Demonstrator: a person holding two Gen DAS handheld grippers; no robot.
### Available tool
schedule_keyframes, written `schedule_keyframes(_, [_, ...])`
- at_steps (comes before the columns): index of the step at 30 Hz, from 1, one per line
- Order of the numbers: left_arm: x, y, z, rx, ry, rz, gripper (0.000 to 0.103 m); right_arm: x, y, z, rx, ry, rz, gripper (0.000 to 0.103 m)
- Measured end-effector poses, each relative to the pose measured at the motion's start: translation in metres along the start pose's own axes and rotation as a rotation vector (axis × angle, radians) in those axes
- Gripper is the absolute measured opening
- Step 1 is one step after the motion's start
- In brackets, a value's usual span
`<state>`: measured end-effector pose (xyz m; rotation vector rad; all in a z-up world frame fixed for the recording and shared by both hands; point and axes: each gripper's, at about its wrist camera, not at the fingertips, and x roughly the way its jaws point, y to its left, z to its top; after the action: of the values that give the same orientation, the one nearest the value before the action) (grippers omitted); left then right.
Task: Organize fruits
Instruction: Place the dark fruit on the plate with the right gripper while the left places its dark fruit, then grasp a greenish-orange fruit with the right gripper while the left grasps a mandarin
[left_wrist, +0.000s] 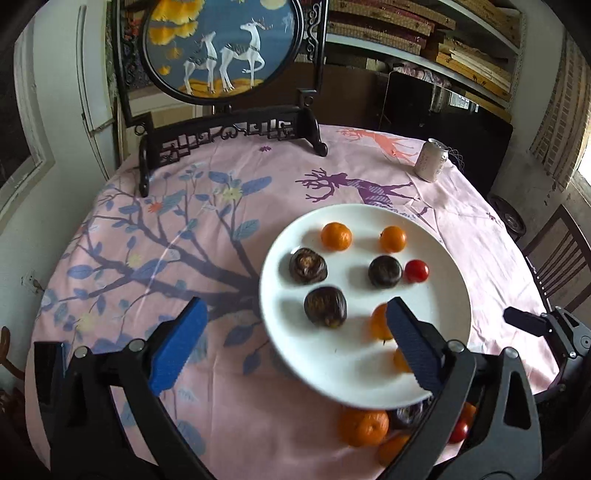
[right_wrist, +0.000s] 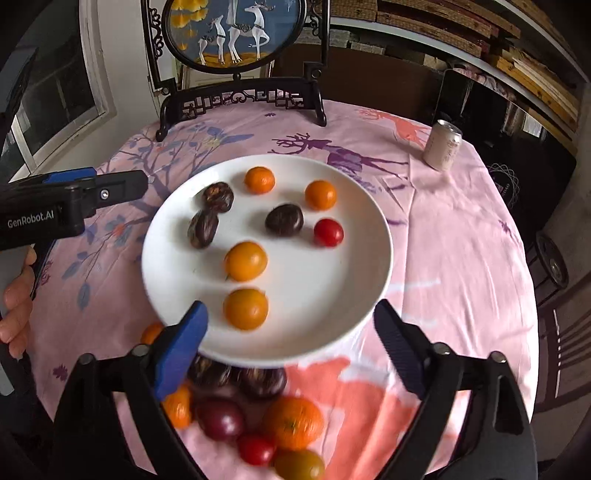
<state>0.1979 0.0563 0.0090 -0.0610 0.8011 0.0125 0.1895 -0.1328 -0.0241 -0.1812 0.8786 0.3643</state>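
Note:
A white plate (right_wrist: 332, 295) lies on the pink tablecloth and holds several orange fruits (right_wrist: 245, 260), three dark brown fruits (right_wrist: 284, 219) and a red tomato (right_wrist: 328, 232). The plate (left_wrist: 295, 362) also shows in the left wrist view. Loose fruits lie on the cloth in front of the plate: a tangerine (right_wrist: 293, 422), a purple fruit (right_wrist: 221, 419), a red tomato (right_wrist: 255, 448). My right gripper (right_wrist: 291, 343) is open and empty over the plate's near rim. My left gripper (left_wrist: 295, 339) is open and empty above the plate's left edge, and it shows in the right wrist view (right_wrist: 122, 184).
A carved black stand with a round deer picture (left_wrist: 229, 136) stands at the table's back. A pale drink can (left_wrist: 431, 160) stands at the back right. A wooden chair (left_wrist: 561, 254) is beside the table on the right.

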Motion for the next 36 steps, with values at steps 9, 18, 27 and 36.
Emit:
schedule_keyframes(9, [-0.051,0.014,-0.113,-0.057,0.014,-0.013,0.1,-0.051,0.015,-0.116,0.151,-0.053,-0.023,0.097])
schedule_keyframes(18, [-0.061,-0.015,-0.149,0.044,0.025,-0.04,0.1,-0.052,0.009,-0.132,0.17,-0.021,-0.075,0.097])
schedule_keyframes(27, [-0.053,-0.021,-0.15,0.051,0.054,-0.063,0.1,-0.028,-0.017,-0.131,0.205,0.01,-0.015,0.059])
schedule_keyframes(36, [-0.038,-0.04,-0.149,0.081,0.083,-0.086,0.1,-0.009,-0.018,-0.124,0.205,0.02,0.033,0.036])
